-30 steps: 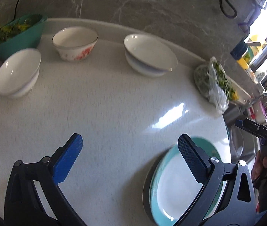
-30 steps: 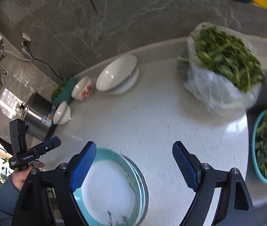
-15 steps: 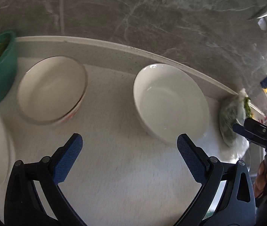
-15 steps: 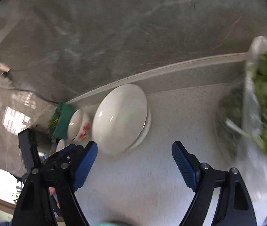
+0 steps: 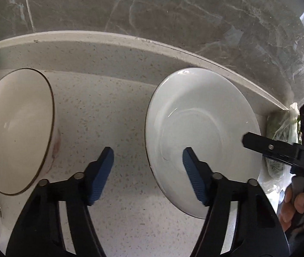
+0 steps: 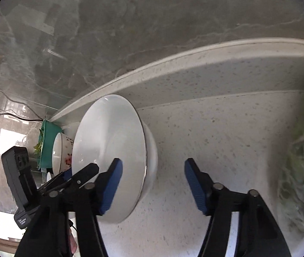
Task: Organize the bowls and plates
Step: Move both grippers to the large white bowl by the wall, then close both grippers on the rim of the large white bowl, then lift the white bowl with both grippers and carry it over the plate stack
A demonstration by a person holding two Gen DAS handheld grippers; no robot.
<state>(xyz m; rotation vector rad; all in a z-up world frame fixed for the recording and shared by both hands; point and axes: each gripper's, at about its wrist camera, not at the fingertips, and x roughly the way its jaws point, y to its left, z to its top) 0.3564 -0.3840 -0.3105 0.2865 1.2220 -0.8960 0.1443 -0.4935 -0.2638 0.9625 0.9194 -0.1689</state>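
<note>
Both your left gripper (image 5: 148, 164) and right gripper (image 6: 153, 180) gape half-open, empty; straddle the white bowl (image 5: 201, 135) rim squarely between 2 fingers.

The left gripper (image 5: 148, 172) hangs low over the white bowl (image 5: 202, 137), jaws parted, one blue pad (image 5: 191, 176) inside the bowl, the other outside its left rim. The right gripper (image 6: 153, 185) straddles the bowl's right rim likewise, jaws apart. Fingers (image 5: 297, 205) of the right hand wrap its handle.
</note>
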